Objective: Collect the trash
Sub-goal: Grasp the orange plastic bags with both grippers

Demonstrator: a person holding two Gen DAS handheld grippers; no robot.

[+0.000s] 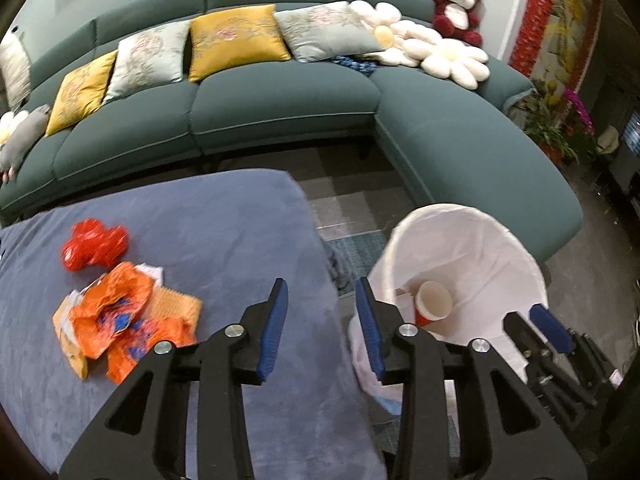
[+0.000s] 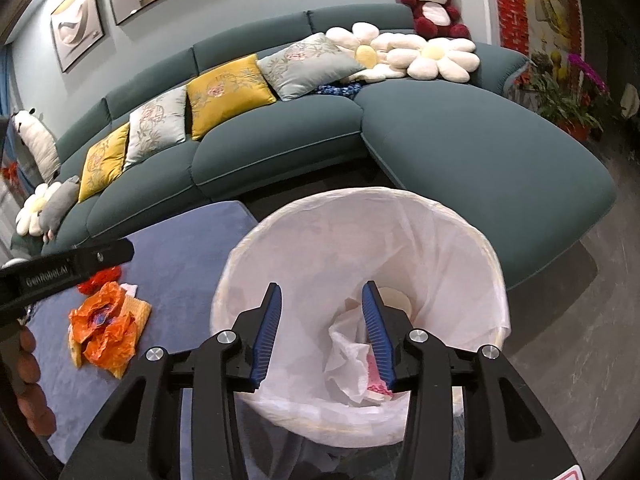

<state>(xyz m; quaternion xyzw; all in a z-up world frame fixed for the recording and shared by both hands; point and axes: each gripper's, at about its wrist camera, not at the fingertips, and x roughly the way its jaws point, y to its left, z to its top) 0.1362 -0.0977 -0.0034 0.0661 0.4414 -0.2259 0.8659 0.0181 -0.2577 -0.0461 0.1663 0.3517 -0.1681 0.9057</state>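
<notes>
Two trash items, a red bag (image 1: 94,249) and an orange wrapper (image 1: 120,320), lie on the blue table (image 1: 240,232). Left gripper (image 1: 322,328): jaws released, empty. Right gripper (image 2: 322,332): released above the white-lined bin (image 2: 460,264), paper cup (image 1: 434,304) inside.

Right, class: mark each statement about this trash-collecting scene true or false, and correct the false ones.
1. The left hand-held gripper grips the orange wrapper. False: it is open and holds nothing; the wrapper lies on the blue cloth.
2. A paper cup lies inside the white-lined bin. True.
3. The right hand-held gripper is open above the bin. True.
4. The red crumpled bag is already in the bin. False: it is on the cloth, beyond the wrapper.
5. The sofa is bare. False: cushions line it.
</notes>
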